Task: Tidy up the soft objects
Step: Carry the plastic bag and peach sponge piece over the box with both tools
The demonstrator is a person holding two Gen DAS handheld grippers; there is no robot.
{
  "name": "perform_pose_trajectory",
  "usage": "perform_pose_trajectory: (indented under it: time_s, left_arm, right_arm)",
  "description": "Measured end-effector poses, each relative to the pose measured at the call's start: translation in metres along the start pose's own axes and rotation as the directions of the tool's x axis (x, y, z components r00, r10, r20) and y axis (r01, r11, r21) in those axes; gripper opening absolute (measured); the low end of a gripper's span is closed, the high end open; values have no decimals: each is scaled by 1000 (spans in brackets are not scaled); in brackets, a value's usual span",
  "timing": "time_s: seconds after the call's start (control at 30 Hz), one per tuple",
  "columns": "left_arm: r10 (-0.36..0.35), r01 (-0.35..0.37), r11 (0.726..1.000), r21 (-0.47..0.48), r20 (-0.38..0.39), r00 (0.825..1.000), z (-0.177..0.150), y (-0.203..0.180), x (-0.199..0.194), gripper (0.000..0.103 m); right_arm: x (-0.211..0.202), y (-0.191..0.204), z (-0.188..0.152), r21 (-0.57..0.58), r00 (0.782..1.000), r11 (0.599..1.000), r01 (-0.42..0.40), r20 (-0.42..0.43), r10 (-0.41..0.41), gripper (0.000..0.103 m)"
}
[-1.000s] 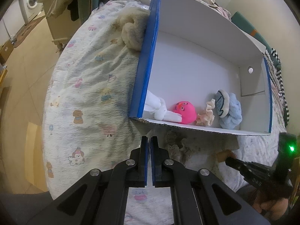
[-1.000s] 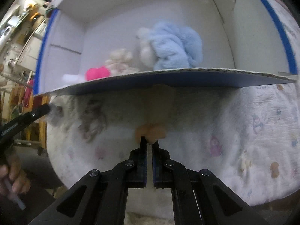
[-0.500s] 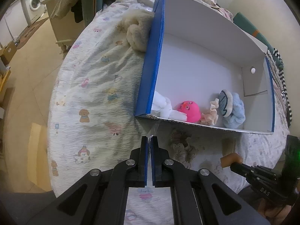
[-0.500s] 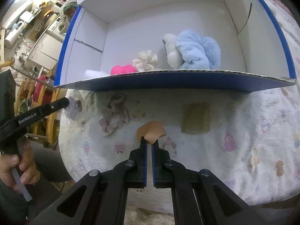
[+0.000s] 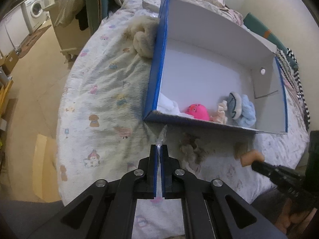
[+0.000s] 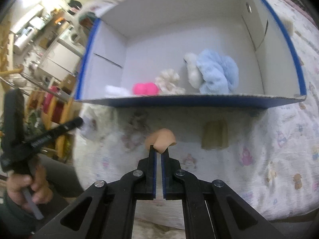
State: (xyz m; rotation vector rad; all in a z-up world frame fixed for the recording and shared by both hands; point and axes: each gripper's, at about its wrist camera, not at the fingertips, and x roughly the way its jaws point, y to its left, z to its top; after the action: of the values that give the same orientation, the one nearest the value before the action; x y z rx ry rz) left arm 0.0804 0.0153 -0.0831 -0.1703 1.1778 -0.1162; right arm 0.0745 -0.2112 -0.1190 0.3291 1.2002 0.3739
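Soft stuff is mostly in the box (image 5: 211,39) already, the white one with blue edges sitting on the bed (image 5: 103,99). Going left to right in the left wrist view: a beige fluffy thing (image 5: 143,39) lies on the bedspread, pressed up against the outside of the box's left wall. Inside, lined up along the near wall, there's a white cloth (image 5: 169,104), then a pink ball (image 5: 197,110) with a face on it, a cream scrunchie (image 5: 220,112), and a pale blue plush (image 5: 244,112) furthest right.

Left gripper (image 5: 159,149) is closed, pinching a bit of clear plastic wrap (image 5: 162,137) that sticks up from its tips, just in front of the box's near left corner. Right of that, a mottled scrunchie (image 5: 189,150) lies on the bedspread.

Right gripper (image 6: 159,149) is clamped on a peach squishy (image 6: 161,138), held over the bed in front of the box. A tan block (image 6: 214,136) sits on the bedspread just to its right, near the box's front wall.

Far left in the right wrist view you can see the hand (image 6: 30,187) squeezing the left gripper's handle.
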Motion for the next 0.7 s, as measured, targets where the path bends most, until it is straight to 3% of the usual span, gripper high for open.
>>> perform_pose_trajectory:
  time_s: [0.3,0.5,0.7]
  left_arm:
    - [-21,19,1000,18,138,990,4,-12,-56,3]
    - [-36,22,997,67,212,977,39,-28,-80,3]
    - [-61,35,993,115,225,972,75,-48,-79,3]
  right_arm:
    - [-38,12,8,-19,993,999,-48,110,50,6]
    - [-56,12,30,-9,983,999,-49,179,50,6]
    - [-71,9,60,-14,973,1000,-25,231,27,6]
